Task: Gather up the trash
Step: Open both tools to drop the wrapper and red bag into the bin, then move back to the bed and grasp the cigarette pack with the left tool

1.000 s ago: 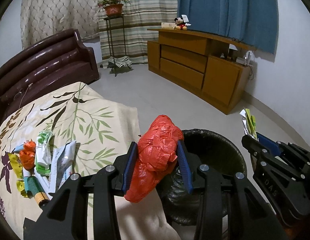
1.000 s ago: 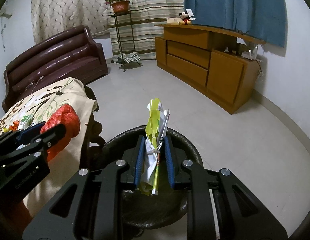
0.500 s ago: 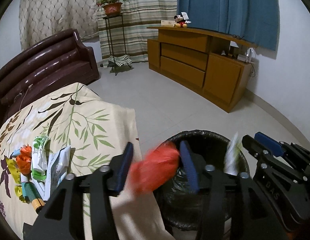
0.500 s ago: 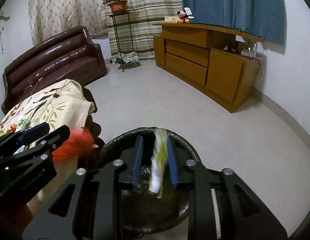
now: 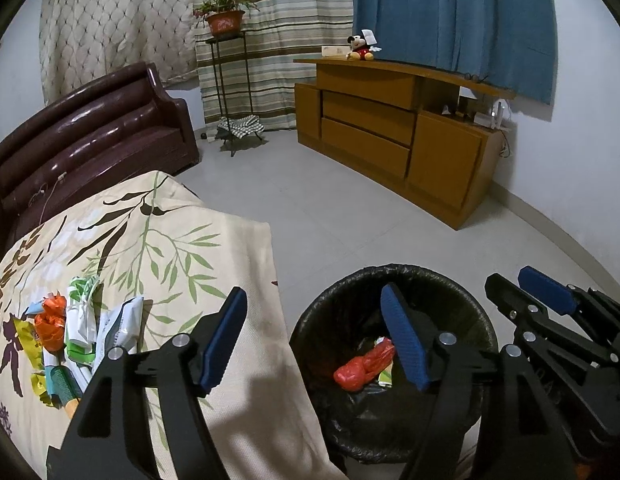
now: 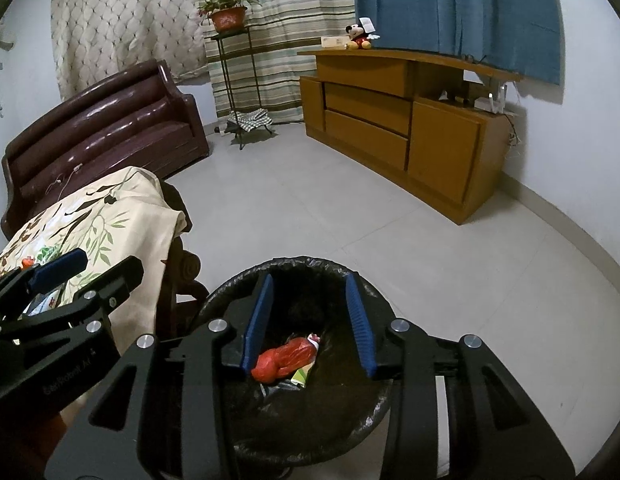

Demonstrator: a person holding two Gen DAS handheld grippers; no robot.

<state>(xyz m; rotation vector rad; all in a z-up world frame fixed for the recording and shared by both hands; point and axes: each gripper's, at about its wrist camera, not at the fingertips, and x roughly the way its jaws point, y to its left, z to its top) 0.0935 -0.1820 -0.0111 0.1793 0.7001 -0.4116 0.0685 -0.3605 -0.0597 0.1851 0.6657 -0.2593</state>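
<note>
The left gripper (image 5: 313, 336) hung with its jaws spread and nothing between them, having just been opening; its left finger stood over the edge of the surface (image 5: 238, 248), a leaf-printed cloth, and its right finger over the bin (image 5: 310, 320). The right gripper (image 6: 308, 320) was likewise parted and empty, its jaws also having just been opening, and both its fingers framed the mouth of the bin (image 6: 373, 292) from above. The bin, lined with a black bag, stood on the floor just beside the surface. Down inside it lay the red bag (image 5: 363, 368), crumpled, well below both grippers and touching neither; seen from the right wrist the red bag (image 6: 284, 360) sat between and beneath the blue pads, nearer the left one. Beside it, toward the right, a green and white wrapper (image 6: 304, 374) rested against the liner; the wrapper (image 5: 385, 376) showed in the left view as a small strip just beside the red bag. More trash (image 5: 70, 340) lay on the surface to the left of the left gripper, apart from it: an orange scrap, green and white packets, yellow wrappers and a tube, heaped together. In the left view the right gripper (image 5: 545, 300) showed at the far right, above the rim of the bin.
</note>
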